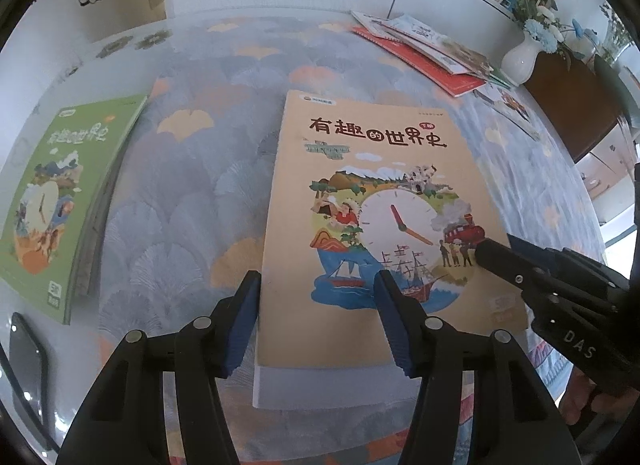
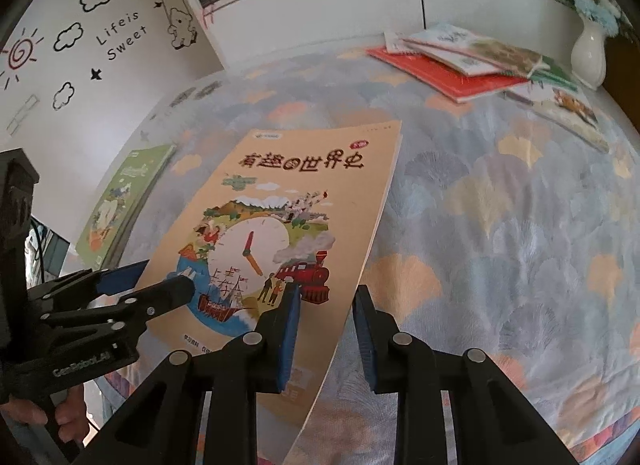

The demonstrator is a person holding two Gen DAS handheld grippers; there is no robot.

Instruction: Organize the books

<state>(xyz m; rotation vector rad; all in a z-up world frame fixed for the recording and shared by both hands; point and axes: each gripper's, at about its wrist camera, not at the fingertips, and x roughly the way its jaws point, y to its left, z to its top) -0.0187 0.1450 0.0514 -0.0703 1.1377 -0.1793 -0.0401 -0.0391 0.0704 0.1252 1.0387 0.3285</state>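
Both claws are clamped on the orange book (image 1: pixel 372 225), centre frame, lifted off the table (image 1: pixel 192 193): left claw (image 1: pixel 316 321) on its spine edge, right claw (image 2: pixel 326 339) on the opposite edge. Green book (image 1: pixel 60 201) lies far left.

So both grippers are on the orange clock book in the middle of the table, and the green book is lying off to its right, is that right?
Not quite. Both the left gripper and the right gripper are at the orange clock book, but the green book lies to its left, not its right. The left wrist view shows it clearly, near the table's left edge.
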